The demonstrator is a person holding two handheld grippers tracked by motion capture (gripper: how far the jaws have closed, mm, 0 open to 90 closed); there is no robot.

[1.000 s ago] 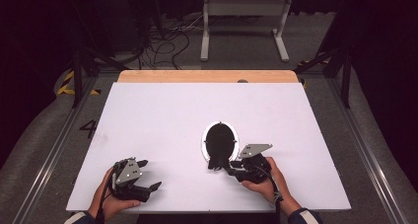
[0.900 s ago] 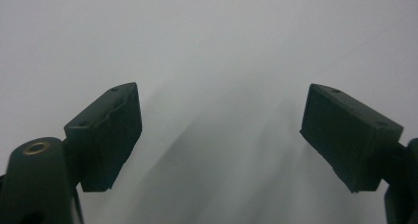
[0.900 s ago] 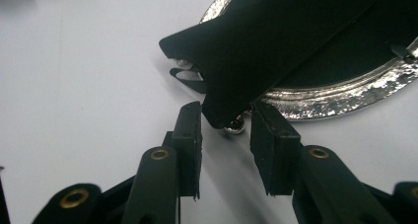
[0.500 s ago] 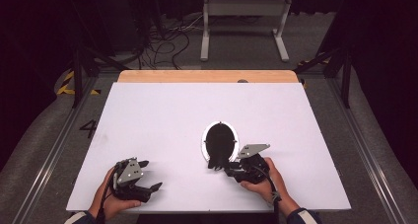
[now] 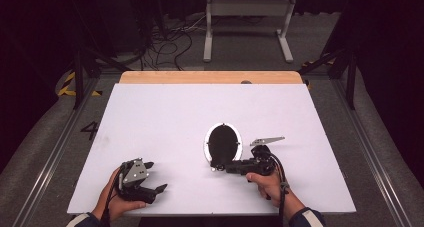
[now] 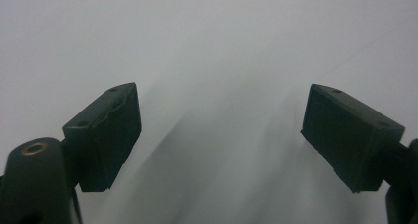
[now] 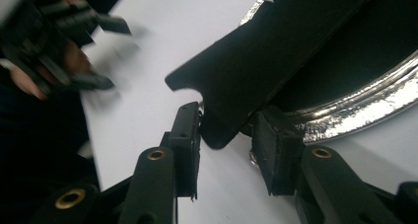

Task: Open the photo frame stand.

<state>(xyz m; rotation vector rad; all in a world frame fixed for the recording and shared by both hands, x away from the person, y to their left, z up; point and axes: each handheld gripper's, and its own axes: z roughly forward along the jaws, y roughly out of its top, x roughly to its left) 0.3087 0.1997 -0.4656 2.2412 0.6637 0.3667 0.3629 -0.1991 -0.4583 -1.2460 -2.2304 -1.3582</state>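
Since the earlier frame the right claw [image 5: 223, 166] is sliding in toward 9 o'clock, its jaws easing slightly wider, at the 6 o'clock rim of the oval chrome-rimmed mirror with its black face [image 5: 223, 143], lying mid-bench.

High view: the left claw [image 5: 159, 188] is idling at 7 o'clock on the white bench [image 5: 165, 112].

Left gripper view: it is gaping, released, nothing between.

Right gripper view: the right claw [image 7: 224, 135] is straddling the mirror's black stand flap [image 7: 246, 71], seemingly not pinching yet; a glancing bite could be letting it slip.

1. Black pan [image 5: 223, 143] with a shiny silver rim and black handle [image 7: 256, 71].
2. White tabletop [image 5: 165, 122]; bare pale wood strip [image 5: 210, 77] along its far edge.
3. Black grippers: left [image 5: 156, 189], right [image 5: 222, 166].
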